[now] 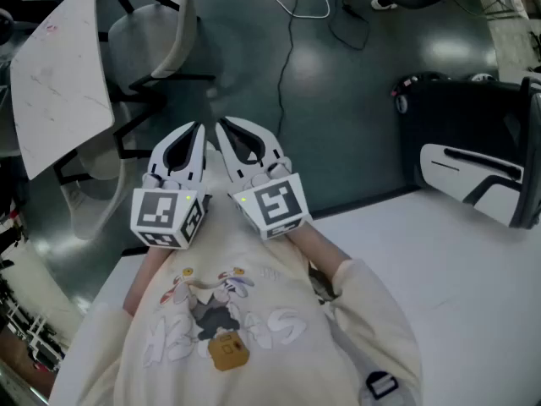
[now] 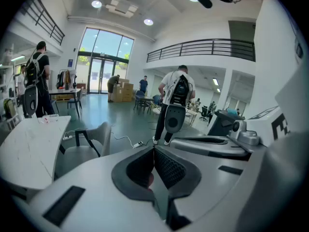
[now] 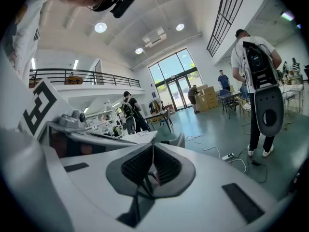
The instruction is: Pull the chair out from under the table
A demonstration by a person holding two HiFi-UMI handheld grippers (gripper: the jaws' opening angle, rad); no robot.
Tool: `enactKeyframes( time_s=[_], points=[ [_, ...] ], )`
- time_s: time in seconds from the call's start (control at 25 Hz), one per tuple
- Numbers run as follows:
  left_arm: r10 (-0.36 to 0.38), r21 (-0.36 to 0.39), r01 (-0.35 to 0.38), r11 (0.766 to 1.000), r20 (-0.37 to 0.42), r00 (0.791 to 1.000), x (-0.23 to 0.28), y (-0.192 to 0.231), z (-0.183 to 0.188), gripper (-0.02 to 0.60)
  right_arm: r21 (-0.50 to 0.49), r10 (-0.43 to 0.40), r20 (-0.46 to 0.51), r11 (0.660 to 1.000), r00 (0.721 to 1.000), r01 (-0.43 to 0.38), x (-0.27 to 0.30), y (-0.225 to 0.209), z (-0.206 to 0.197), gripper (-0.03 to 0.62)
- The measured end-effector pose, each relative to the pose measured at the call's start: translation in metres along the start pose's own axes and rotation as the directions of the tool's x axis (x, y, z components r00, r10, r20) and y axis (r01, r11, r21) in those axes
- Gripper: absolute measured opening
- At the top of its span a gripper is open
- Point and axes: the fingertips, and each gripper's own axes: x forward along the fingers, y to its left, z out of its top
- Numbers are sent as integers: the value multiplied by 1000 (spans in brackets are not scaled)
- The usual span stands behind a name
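A pale grey chair (image 1: 161,32) with dark legs stands at the upper left, its seat close against a white table (image 1: 59,83). Both grippers are held side by side near the person's chest, well short of the chair. My left gripper (image 1: 199,128) is shut with nothing between its jaws, and my right gripper (image 1: 221,124) is shut and empty too. The left gripper view shows the chair (image 2: 89,146) beside the table (image 2: 29,144), beyond the closed jaws (image 2: 154,151). In the right gripper view, the chair back (image 3: 178,140) peeks over the closed jaws (image 3: 153,149).
A second white table (image 1: 473,260) fills the lower right, with a black and white chair-like object (image 1: 473,155) beyond its far edge. Cables (image 1: 296,7) trail over the green floor. A person with a backpack (image 2: 176,98) stands further off, others behind.
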Motion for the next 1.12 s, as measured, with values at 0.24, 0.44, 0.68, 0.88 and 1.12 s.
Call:
enactKeyframes(
  time_s=[0.24,0.44,0.68,0.88,1.12],
  points=[
    [52,-37,-53,998,-10,999,-14,58,-9,9,-15,11,-77,1000,997,-12,45,17,-18,11],
    [77,-100,-74,992,26,997,-38,116,-2,9,0,103,-146,995,984,-104,93,65,-13,11],
    [111,-125,-98,987,100,989,-79,182,6,9,-34,95,-169,994,981,-102,139,108,-10,11],
    [97,-211,-80,974,69,993,-94,228,-32,9,-66,52,-214,995,975,-68,171,123,-28,11],
    [44,-257,-36,966,22,999,-73,243,-36,9,-19,-29,-252,999,967,25,168,100,-42,11]
  ],
)
